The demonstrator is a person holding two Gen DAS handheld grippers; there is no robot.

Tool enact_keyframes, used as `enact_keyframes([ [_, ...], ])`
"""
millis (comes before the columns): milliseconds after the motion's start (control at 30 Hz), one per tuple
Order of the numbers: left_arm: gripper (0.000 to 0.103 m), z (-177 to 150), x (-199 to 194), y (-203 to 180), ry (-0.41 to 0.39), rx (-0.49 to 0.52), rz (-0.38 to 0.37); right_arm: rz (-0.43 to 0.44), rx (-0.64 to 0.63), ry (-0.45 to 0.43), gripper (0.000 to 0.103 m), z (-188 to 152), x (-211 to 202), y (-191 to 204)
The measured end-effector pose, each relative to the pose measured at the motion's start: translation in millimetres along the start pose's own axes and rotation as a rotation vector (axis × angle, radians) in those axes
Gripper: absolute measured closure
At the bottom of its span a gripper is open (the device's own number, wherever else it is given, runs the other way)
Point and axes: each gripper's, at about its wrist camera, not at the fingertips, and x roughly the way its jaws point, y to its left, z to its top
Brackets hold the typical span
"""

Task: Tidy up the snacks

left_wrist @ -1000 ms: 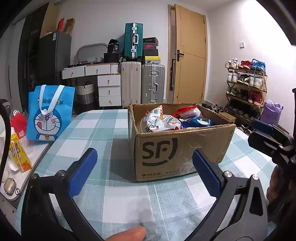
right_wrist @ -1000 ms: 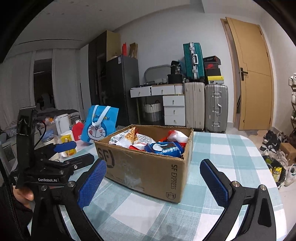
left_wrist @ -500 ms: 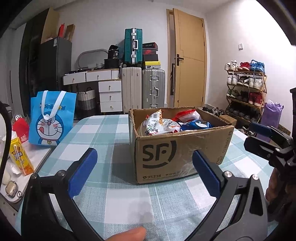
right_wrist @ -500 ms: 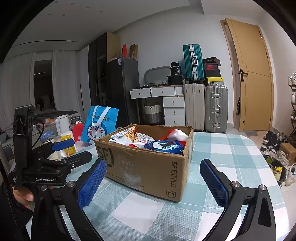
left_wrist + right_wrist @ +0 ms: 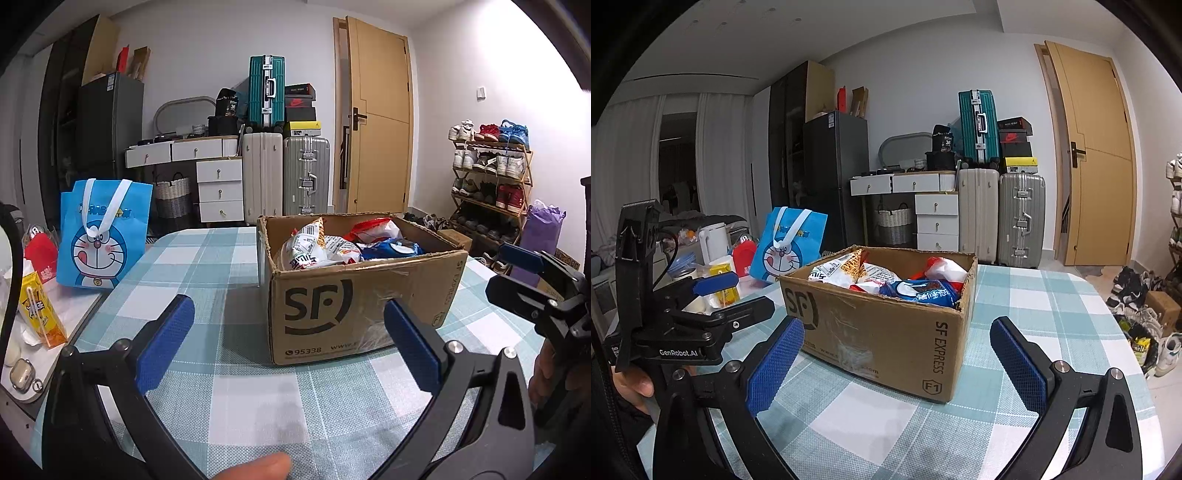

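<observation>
The cardboard box (image 5: 354,291) stood on the checked tablecloth (image 5: 258,402) just ahead of both tools, and the snack packets (image 5: 321,247) lay heaped inside it, a blue packet (image 5: 919,291) nearest the corner that faced the right gripper (image 5: 895,360). The left gripper (image 5: 288,339) was held low before the box's printed face, its jaws spread wide with nothing between them; the right gripper's jaws were likewise parted and empty, the box's corner showing in the gap beyond them. With every snack in view already in the box, the scene would suit either a box waiting to be sorted out or one just filled, and the pictures did not settle which. A blue cartoon bag (image 5: 103,236) stood well off beyond the left jaw.
</observation>
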Motion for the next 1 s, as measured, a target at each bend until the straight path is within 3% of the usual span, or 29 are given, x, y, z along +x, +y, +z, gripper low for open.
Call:
enact_keyframes([
  [1000,0.000,0.6,1.1,-2.9,-0.002,0.003,-0.004,-0.007,0.004,-0.001,0.000,-0.9,0.8,-1.0],
])
